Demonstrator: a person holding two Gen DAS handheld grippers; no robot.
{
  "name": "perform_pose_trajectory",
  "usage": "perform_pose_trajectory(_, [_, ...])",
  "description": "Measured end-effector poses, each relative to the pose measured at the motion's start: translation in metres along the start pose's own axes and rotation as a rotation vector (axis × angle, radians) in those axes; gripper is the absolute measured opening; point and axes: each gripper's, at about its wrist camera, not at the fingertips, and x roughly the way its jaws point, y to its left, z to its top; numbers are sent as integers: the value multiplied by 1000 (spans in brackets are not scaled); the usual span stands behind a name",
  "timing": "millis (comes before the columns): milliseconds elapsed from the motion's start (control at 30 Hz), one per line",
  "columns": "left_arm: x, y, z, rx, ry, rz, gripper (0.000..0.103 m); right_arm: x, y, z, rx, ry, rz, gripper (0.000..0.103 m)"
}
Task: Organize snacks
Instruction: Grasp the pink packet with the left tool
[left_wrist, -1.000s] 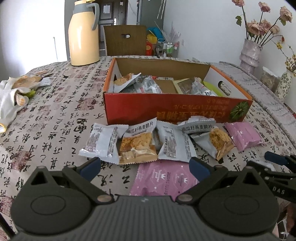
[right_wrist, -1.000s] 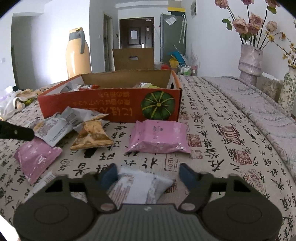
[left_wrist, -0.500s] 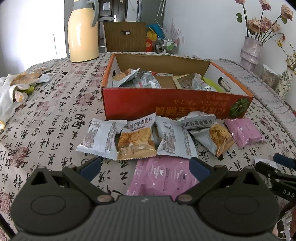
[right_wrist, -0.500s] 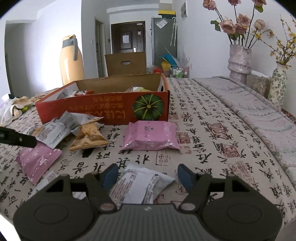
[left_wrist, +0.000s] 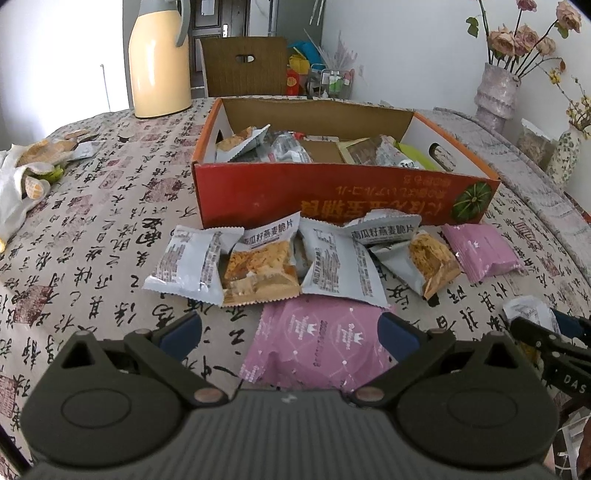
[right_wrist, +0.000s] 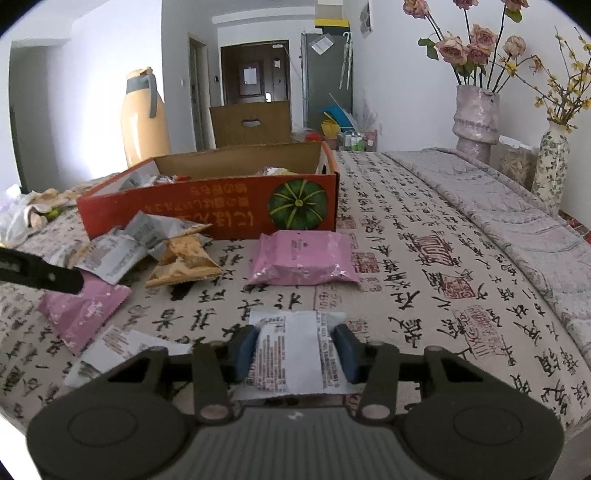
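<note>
A red cardboard box (left_wrist: 332, 192) holding snacks sits on the calligraphy-print tablecloth (right_wrist: 424, 266). The left gripper (left_wrist: 290, 332) hovers spread wide over a pink packet (left_wrist: 317, 343). The right gripper (right_wrist: 295, 350) has just closed, pinching a white snack packet (right_wrist: 291, 350) near the table's edge.

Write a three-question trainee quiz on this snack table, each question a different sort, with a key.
1. True or false: the right gripper has its pads pressed on a white snack packet.
2. Multiple choice: what lies between the open fingers of the left gripper? A) a yellow flask B) a pink packet C) a vase
3. Fill in: the picture printed on the red box is a green ____.

Key: 1 true; 2 B; 3 pumpkin.
</note>
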Motion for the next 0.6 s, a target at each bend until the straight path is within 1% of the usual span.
perform_pose_trajectory(67, [1,-2,0,3,6,-4,103,-3,0,1,9,-22,16,44])
perform_pose_trajectory(267, [7,-12,-3,28,29,-15,103,-8,-6,3,45,-62,20,44])
perform_pose_trajectory(500, [20,-19,-7,37,70,-13,103,-5,-11,2,62,-62,25,44])
perform_pose_trajectory(600, [22,-22,-7,46,66,-1,103,-3,-10,0,63,-58,30,44])
